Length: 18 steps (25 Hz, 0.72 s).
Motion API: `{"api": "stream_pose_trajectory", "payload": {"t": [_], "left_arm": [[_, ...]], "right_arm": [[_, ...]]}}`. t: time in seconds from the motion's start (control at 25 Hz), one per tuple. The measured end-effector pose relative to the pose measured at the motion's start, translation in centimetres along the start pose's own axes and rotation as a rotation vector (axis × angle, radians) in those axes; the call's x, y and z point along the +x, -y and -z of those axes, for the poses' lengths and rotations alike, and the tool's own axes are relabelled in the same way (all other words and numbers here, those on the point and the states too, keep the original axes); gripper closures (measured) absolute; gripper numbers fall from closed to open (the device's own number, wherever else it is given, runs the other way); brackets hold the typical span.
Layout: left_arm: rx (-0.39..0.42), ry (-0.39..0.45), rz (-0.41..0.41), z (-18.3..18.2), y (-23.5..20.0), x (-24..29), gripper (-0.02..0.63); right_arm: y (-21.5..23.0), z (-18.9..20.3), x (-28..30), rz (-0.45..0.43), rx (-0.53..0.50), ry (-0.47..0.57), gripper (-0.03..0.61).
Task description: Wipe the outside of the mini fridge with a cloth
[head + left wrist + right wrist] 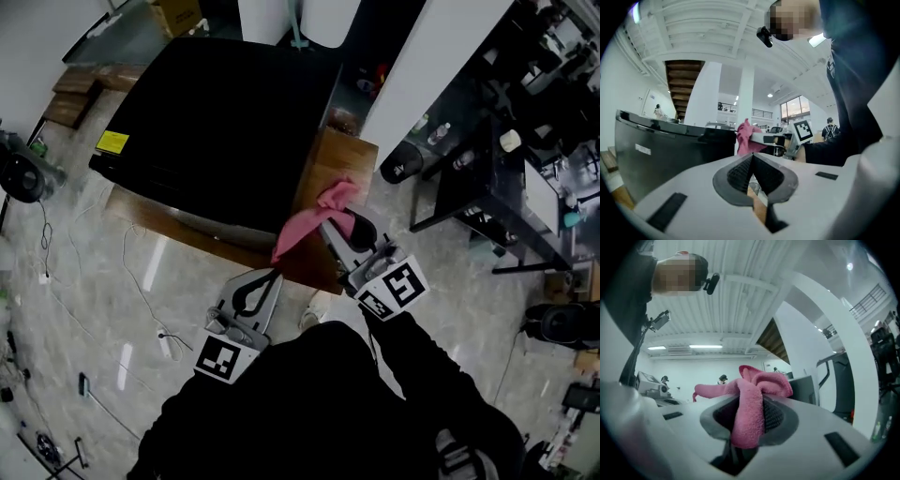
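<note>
The right hand-held gripper (330,225) was clamped on the pink cloth (309,220), held at the near right corner of the mini fridge (225,122), whose bulk lay to its far left. The left hand-held gripper (272,278), jaws together and empty, hung beside it; the right was judged better placed to wipe

Head view steeply down; both gripper views upward; cloth (314,217) shared.

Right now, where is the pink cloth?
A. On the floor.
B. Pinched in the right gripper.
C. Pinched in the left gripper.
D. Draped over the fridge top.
B: the right gripper view shows the cloth pinched between the fingers of the right gripper, while the left gripper is shut on nothing.
</note>
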<state>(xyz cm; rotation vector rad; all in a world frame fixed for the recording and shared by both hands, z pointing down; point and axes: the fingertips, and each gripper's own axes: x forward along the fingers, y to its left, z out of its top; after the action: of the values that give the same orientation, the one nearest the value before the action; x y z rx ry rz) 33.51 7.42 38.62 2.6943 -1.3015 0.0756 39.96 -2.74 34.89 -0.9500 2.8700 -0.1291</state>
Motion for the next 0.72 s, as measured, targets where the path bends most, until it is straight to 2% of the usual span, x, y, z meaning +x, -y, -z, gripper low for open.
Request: {"api": "stream_pose_trajectory", "payload": {"t": [0.24, 0.36, 0.48, 0.6, 0.72], "left_arm": [[-0.014, 0.052, -0.125, -0.5, -5.8, -12.3, 0.607], [-0.011, 0.084, -0.176, -0.6, -7.8, -18.2, 0.607], [-0.051, 0.085, -0.234, 0.3, -10.3, -24.9, 0.607], [-0.048, 0.099, -0.282, 0.8, -12.6, -30.6, 0.607], [-0.05, 0.116, -0.328, 1.0, -14.3, -35.2, 0.607]], "right_arm": [[-14.0, -0.7, 3.5, -0.171, -0.013, -0.013, 0.48], [-21.2, 1.3, 5.6, -0.271, 0.024, -0.066, 0.479], [-29.3, 4.3, 8.1, -0.375, 0.064, -0.115, 0.482], [-35.7, 6.4, 10.5, -0.428, 0.066, -0.13, 0.482], [-39.8, 7.4, 12.4, -0.452, 0.09, -0.128, 0.482]]}}
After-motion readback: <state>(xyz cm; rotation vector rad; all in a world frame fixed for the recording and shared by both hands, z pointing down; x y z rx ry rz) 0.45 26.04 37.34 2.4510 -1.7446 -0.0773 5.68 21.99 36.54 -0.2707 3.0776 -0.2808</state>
